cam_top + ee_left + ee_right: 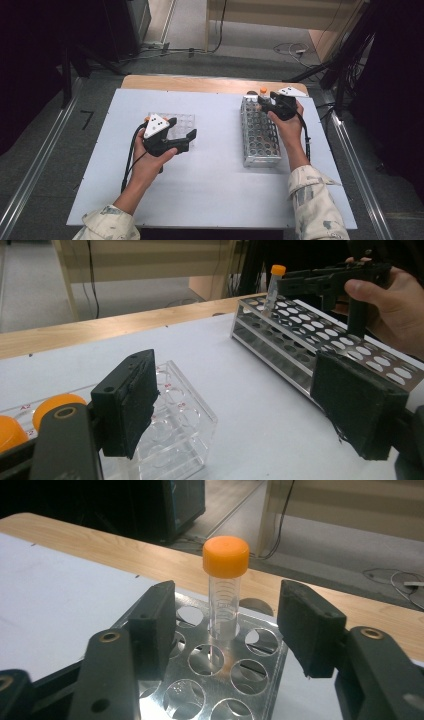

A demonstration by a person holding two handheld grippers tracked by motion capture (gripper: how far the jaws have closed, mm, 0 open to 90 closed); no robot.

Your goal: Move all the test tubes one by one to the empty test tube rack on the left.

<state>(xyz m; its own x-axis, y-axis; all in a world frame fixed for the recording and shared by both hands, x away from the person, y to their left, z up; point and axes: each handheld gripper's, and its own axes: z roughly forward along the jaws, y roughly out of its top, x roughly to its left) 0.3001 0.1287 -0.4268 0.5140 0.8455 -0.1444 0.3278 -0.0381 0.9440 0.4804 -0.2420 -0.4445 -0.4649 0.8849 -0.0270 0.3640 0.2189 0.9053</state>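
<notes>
A clear tube with an orange cap (225, 595) stands upright in a hole at the far end of the metal rack (200, 680), which lies at the right of the white board (260, 135). My right gripper (232, 622) is open, one pad on each side of the tube with a gap to each. The tube (263, 92) shows just past that gripper (262, 102) in the high view. My left gripper (245, 405) is open and holds nothing. It hovers over a clear plastic well plate (175, 420) at the left of the board (182, 122).
The white board (215, 185) covers a wooden table whose far edge (200, 82) shows beyond it. The rack's other holes (350, 345) look unfilled. Cables lie on the floor beyond the table (295, 49), and metal rails (30, 170) run along both sides.
</notes>
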